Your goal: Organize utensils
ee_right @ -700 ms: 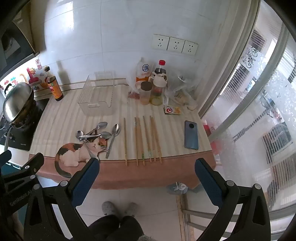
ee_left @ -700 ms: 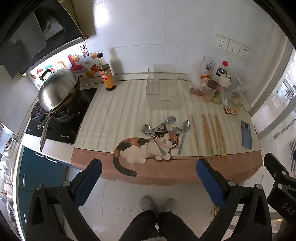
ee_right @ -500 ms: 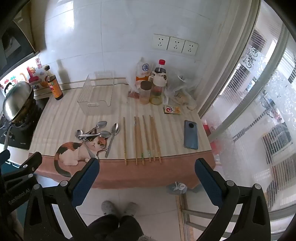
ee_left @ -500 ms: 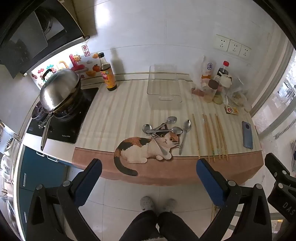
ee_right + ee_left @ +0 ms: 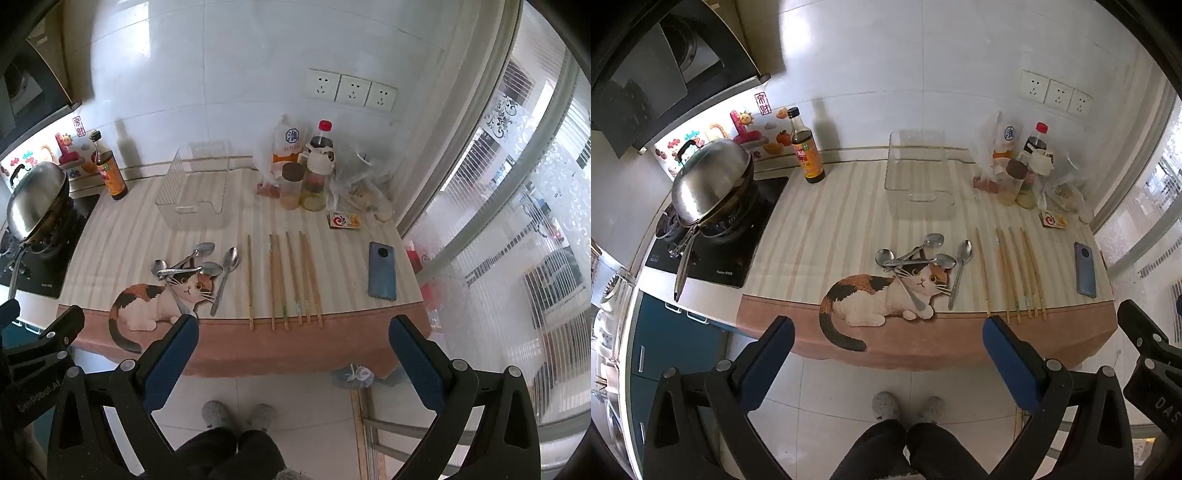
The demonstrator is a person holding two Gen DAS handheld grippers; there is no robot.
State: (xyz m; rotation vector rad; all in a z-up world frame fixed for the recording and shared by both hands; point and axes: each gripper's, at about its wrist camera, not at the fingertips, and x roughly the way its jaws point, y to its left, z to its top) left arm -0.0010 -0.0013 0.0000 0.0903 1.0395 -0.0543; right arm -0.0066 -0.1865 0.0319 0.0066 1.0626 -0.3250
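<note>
Several metal spoons (image 5: 916, 258) lie in a loose pile near the counter's front edge, with one more spoon (image 5: 960, 271) beside them. Several wooden chopsticks (image 5: 1015, 273) lie in a row to their right. A clear plastic bin (image 5: 918, 177) stands behind them, empty. They also show in the right wrist view: the spoons (image 5: 188, 264), the chopsticks (image 5: 291, 277), the bin (image 5: 194, 195). My left gripper (image 5: 886, 350) and right gripper (image 5: 293, 347) are both open and empty, held in front of the counter above the floor.
A wok (image 5: 713, 181) sits on the stove at left, with a sauce bottle (image 5: 807, 151) beside it. Jars, bottles and bags (image 5: 1023, 166) stand at the back right. A phone (image 5: 1084, 269) lies at the right edge. A cat picture (image 5: 882, 295) decorates the countertop cloth.
Both grippers have drifted slightly closer to the counter. Nothing on the counter has moved.
</note>
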